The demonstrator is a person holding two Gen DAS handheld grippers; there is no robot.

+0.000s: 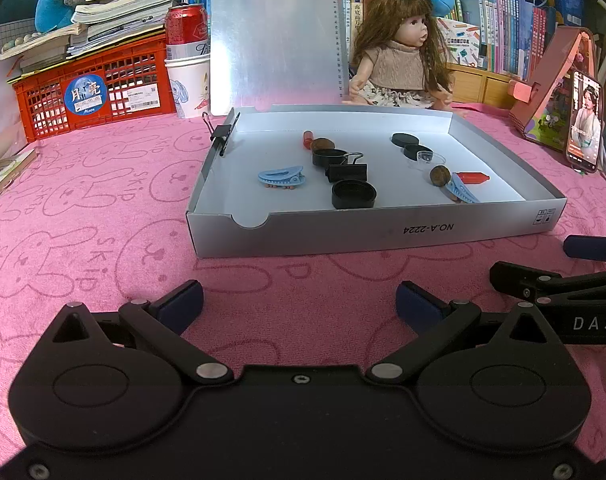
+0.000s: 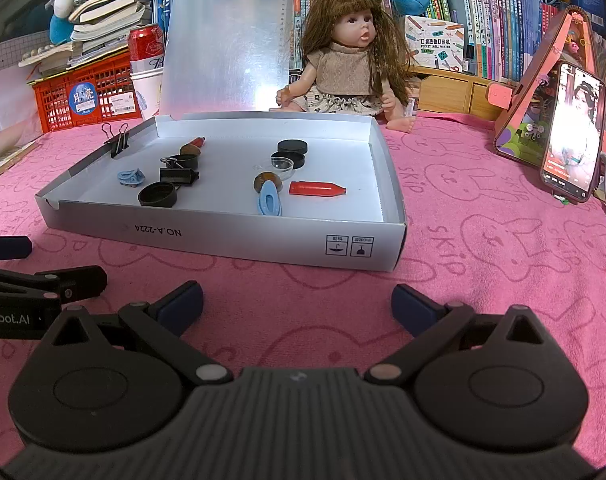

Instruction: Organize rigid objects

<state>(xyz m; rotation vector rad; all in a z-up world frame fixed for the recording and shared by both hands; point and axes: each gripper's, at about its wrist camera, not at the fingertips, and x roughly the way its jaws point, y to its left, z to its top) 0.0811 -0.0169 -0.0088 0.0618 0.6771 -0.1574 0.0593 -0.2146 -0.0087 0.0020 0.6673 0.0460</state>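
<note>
I am holding my left tongs point(image 1: 299, 304) and right tongs point(image 2: 297, 302) low over the pink cloth point(image 1: 103, 208), both spread wide and pinching nothing, side by side just short of the grey box point(image 1: 363, 232). The box is lying open on the cloth ahead of both tongs, its front wall facing me.

Inside, the small things are lying in two loose groups. On the left are sitting a blue clip point(image 1: 281, 177), a black binder clip point(image 1: 346, 170), two open black caps point(image 1: 353, 194) point(image 1: 329, 157), a brown nut point(image 1: 322, 144) and a small red piece point(image 1: 307, 137) at the back. On the right are lying two black discs point(image 2: 292, 146) point(image 2: 299, 158), a clear lid point(image 2: 282, 165) just in front of them, a second nut point(image 2: 267, 180), a second blue clip point(image 2: 269, 200) touching it, and a red tube point(image 2: 317, 189) on its side. Another binder clip point(image 2: 117, 138) is gripping the box's left wall.

A doll point(image 2: 349, 68) is sitting behind the box beside an upright clipboard point(image 2: 227, 40). A red crate point(image 1: 91, 88) under stacked books is standing at the far left, with a can point(image 1: 186, 26) set in a paper cup point(image 1: 188, 84) next to it. A phone point(image 2: 575, 132) is leaning, lit, at the right.
</note>
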